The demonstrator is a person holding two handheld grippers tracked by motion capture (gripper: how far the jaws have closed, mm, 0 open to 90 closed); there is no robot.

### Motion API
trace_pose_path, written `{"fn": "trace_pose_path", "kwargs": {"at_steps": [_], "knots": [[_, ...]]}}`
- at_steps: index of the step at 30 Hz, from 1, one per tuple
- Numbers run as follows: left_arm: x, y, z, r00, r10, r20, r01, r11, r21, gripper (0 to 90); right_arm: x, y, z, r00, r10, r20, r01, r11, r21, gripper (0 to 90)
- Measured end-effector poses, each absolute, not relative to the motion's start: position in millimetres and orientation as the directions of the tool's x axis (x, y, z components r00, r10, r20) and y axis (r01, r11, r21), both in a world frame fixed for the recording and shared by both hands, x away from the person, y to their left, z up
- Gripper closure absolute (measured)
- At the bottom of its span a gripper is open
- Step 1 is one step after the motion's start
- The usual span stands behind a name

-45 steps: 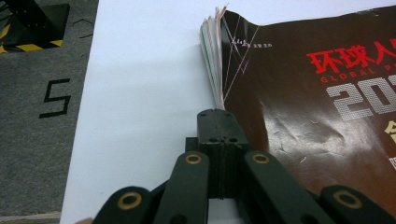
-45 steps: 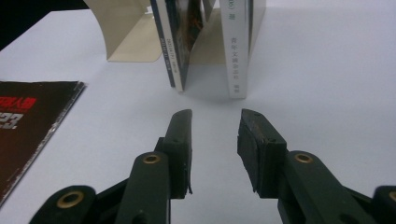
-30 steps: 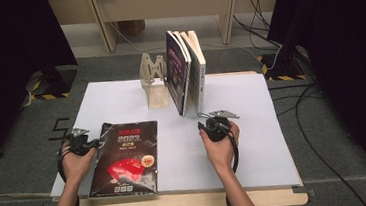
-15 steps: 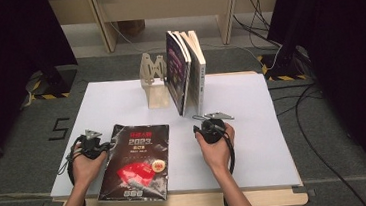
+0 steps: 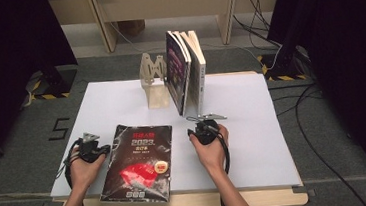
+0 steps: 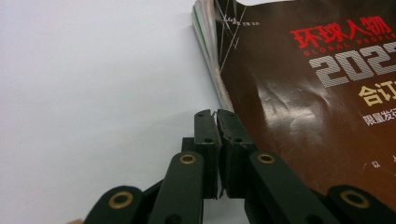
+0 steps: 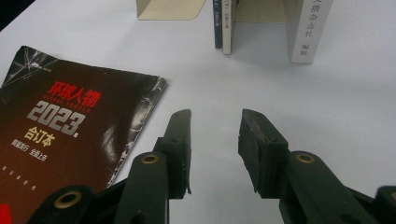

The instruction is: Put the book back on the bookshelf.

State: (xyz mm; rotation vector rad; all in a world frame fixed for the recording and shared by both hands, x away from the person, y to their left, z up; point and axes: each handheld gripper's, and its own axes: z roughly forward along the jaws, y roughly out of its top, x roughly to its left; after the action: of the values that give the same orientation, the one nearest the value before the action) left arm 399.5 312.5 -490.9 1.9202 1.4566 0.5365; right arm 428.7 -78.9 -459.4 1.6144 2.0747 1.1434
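Note:
A dark magazine with red and white cover lettering lies flat near the table's front edge, also seen as the magazine in both gripper views. My left gripper rests at its left edge. In the left gripper view the left gripper has just been opening: a thin slit shows, nothing lies between the jaws, and the tips touch the page edges. To the right of the magazine, my right gripper stands open over bare table with nothing in it.
Several books stand upright at the back middle against a beige bookend. A thick white-spined book stands at their right. The white tabletop reaches the wooden front edge; cables lie on the floor to the right.
My left hand has moved right against the magazine's left edge, and the magazine has slid a little to the right. The right hand has stayed nearly still.

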Motion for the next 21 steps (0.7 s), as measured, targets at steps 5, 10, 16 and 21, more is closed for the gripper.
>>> {"fn": "trace_pose_path", "kwargs": {"at_steps": [5,10,16,21], "knots": [[396.2,309.6,-490.9,0.3,0.951,-0.074,0.693,-0.164,0.702,88.3,428.2,-78.9,-460.0,-0.341,0.908,0.244,0.697,0.07,0.714,64.4],[395.5,302.5,-488.4,0.298,0.953,-0.054,0.706,-0.182,0.684,89.6,428.9,-76.1,-460.8,-0.345,0.905,0.251,0.702,0.071,0.709,64.1],[391.5,290.2,-487.5,0.332,0.941,-0.07,0.709,-0.2,0.676,89.7,431.7,-68.0,-465.0,-0.357,0.9,0.249,0.71,0.088,0.699,64.1],[390.0,276.9,-487.2,0.369,0.926,-0.078,0.703,-0.223,0.675,89.6,436.9,-61.5,-467.9,-0.356,0.9,0.253,0.719,0.09,0.689,64.2]]}}
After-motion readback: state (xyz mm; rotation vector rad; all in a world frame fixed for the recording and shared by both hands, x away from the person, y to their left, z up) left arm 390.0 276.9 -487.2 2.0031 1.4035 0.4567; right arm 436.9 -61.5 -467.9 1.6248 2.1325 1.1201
